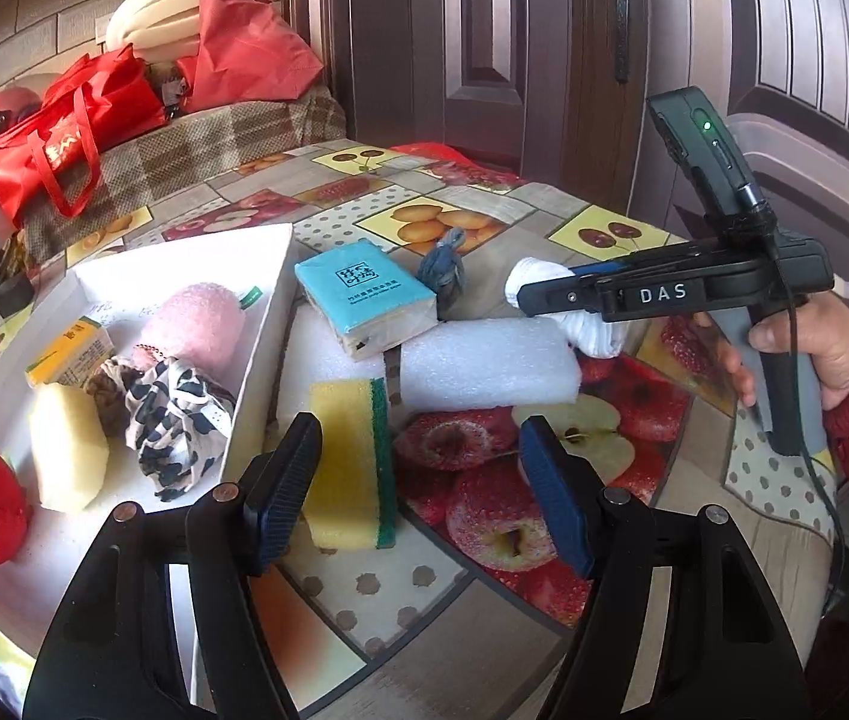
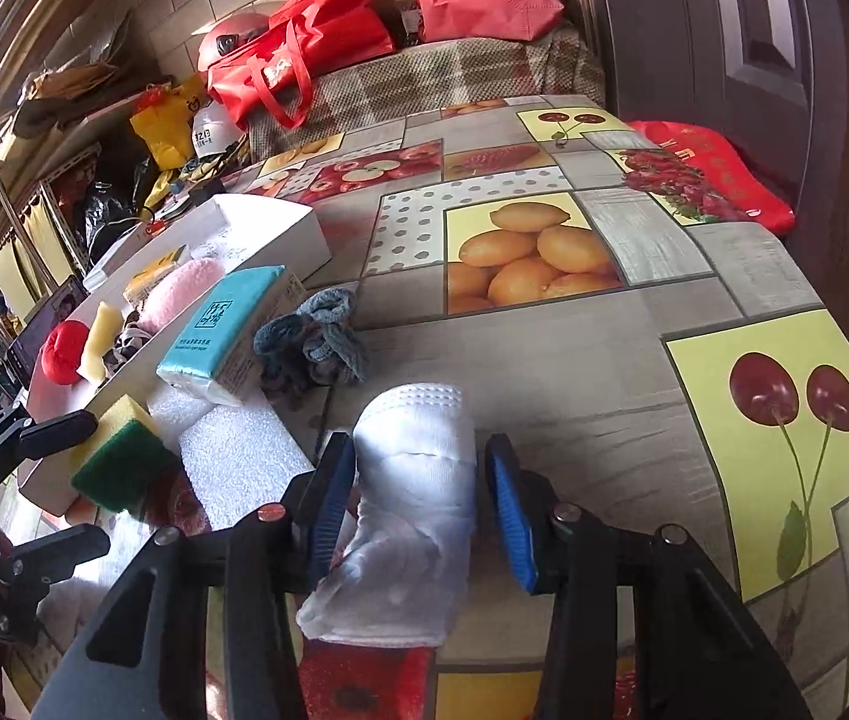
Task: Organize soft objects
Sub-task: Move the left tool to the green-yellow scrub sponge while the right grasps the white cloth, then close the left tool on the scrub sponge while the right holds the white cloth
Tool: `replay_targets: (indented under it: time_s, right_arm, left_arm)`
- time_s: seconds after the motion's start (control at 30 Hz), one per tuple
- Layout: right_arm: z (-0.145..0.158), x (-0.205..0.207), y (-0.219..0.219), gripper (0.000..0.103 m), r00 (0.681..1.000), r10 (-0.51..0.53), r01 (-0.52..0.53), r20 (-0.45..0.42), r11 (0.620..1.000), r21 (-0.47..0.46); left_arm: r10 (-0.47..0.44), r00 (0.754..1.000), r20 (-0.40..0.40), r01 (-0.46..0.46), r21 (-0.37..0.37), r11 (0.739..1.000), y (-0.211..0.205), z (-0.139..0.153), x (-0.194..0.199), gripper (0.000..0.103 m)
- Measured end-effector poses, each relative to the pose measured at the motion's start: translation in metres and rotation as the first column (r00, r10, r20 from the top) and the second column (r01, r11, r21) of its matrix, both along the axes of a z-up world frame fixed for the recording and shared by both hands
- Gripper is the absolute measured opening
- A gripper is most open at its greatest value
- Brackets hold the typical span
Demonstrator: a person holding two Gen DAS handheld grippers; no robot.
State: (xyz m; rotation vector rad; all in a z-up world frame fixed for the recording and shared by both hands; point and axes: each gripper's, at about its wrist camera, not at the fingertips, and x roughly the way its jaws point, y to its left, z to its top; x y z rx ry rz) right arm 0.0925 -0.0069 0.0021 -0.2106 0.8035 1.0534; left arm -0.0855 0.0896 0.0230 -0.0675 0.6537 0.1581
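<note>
Fruit-print oilcloth table (image 2: 604,360), dark panelled door behind. Right gripper (image 2: 418,510) jaws straddling rolled white sock (image 2: 418,480); left pad touching, right pad a sliver off. Only left wrist view shows left gripper (image 1: 418,480) open, over yellow-green sponge (image 1: 352,456) leaning against white cardboard box (image 1: 268,324), nothing pinched, plus red-sleeved hand (image 1: 808,348).

Far half of worktop (image 2: 634,324) bare, free passage there. Near side crowded: white box (image 1: 256,324), sponge (image 1: 349,462), foam sheet (image 1: 484,366), tissue pack (image 1: 364,294) and blue-grey cloth (image 2: 316,342) packed close, little gap betw. them. White sock (image 2: 418,504) fills space betw. right jaws. Bags (image 1: 64,138) block far-left edge.
</note>
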Motion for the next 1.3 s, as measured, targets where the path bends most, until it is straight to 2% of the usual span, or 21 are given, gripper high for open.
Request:
replay_targets:
  time_s: [0.23, 0.47, 0.63, 0.9, 0.97, 1.03, 1.1, 1.3]
  right_arm:
    - [0.001, -0.001, 0.002, 0.045, 1.0, 0.001, -0.001, 0.012, 1.0, -0.01]
    - [0.001, -0.002, 0.003, 0.045, 1.0, 0.001, -0.001, 0.013, 1.0, -0.013]
    - [0.0, -0.002, 0.003, 0.045, 1.0, 0.0, 0.0, 0.013, 1.0, -0.013]
    - [0.001, -0.002, 0.003, 0.045, 1.0, 0.0, 0.0, 0.014, 1.0, -0.012]
    - [0.001, -0.003, 0.003, 0.042, 1.0, 0.004, -0.004, 0.02, 1.0, -0.005]
    - [0.003, -0.005, 0.0, 0.037, 0.999, -0.002, 0.002, 0.041, 1.0, 0.009]
    - [0.009, -0.011, -0.005, 0.036, 0.996, -0.011, 0.007, 0.084, 0.999, 0.039]
    - [0.026, -0.03, -0.018, 0.036, 0.972, -0.065, 0.038, 0.227, 0.992, 0.119]
  left_arm:
    - [0.114, 0.994, 0.0, -0.113, -0.053, 0.992, 0.017, 0.0, -0.001, 0.069]
    - [0.143, 0.988, 0.059, -0.144, 0.022, 0.989, 0.009, 0.007, -0.006, 0.069]
    - [0.114, 0.993, 0.025, -0.116, 0.048, 0.992, 0.004, 0.004, 0.001, 0.069]
    - [0.136, 0.989, -0.065, -0.133, 0.058, 0.989, 0.007, -0.006, 0.016, 0.069]
    - [0.131, 0.987, -0.091, -0.125, 0.072, 0.99, 0.005, -0.01, 0.02, 0.061]
    - [0.123, 0.986, -0.116, -0.115, 0.079, 0.99, 0.004, -0.013, 0.025, 0.027]
    - [0.105, 0.989, -0.106, -0.097, 0.074, 0.992, 0.002, -0.013, 0.023, 0.027]
    - [0.116, 0.993, 0.034, -0.119, 0.115, 0.986, -0.005, 0.004, 0.0, 0.027]
